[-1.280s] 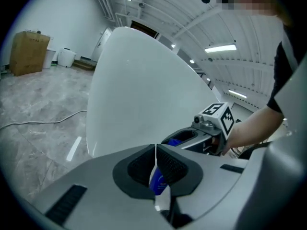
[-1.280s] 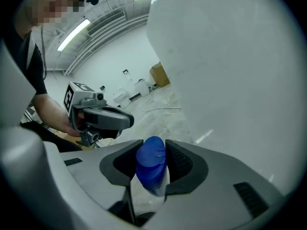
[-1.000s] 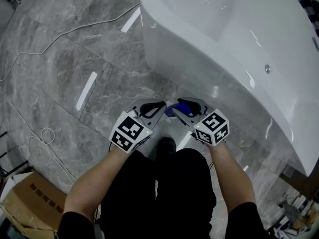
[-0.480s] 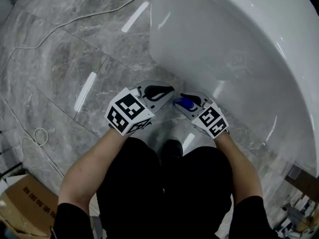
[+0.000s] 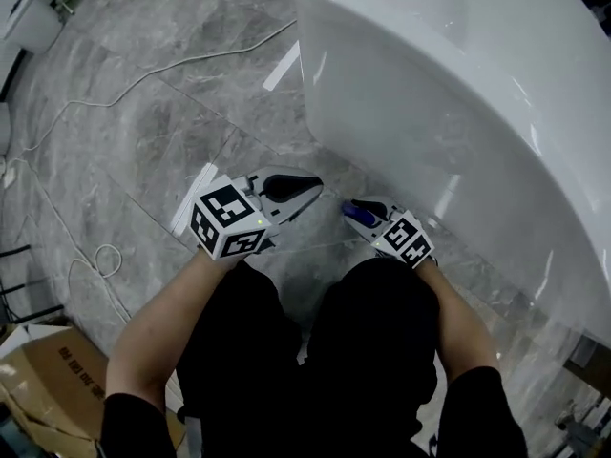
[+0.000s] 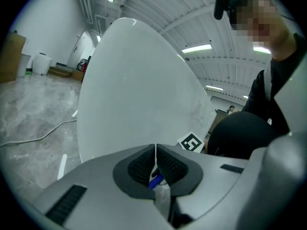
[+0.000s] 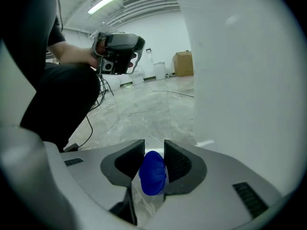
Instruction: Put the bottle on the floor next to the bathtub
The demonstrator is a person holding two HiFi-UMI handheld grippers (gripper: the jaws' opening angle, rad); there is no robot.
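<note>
Grey marble floor beside the white bathtub

The floor (image 5: 143,151) is made of large grey stone tiles with pale veins, and it is glossy, with bright strips of light reflected in it. The white bathtub (image 5: 449,93) stands directly on it at the right side. A white cable (image 5: 181,65) lies loose across the tiles, from near the bathtub toward the left edge. A thinner cable makes a small loop (image 5: 103,256) on the floor lower at the left. A brown cardboard box (image 5: 43,380) rests in the lower left corner.
</note>
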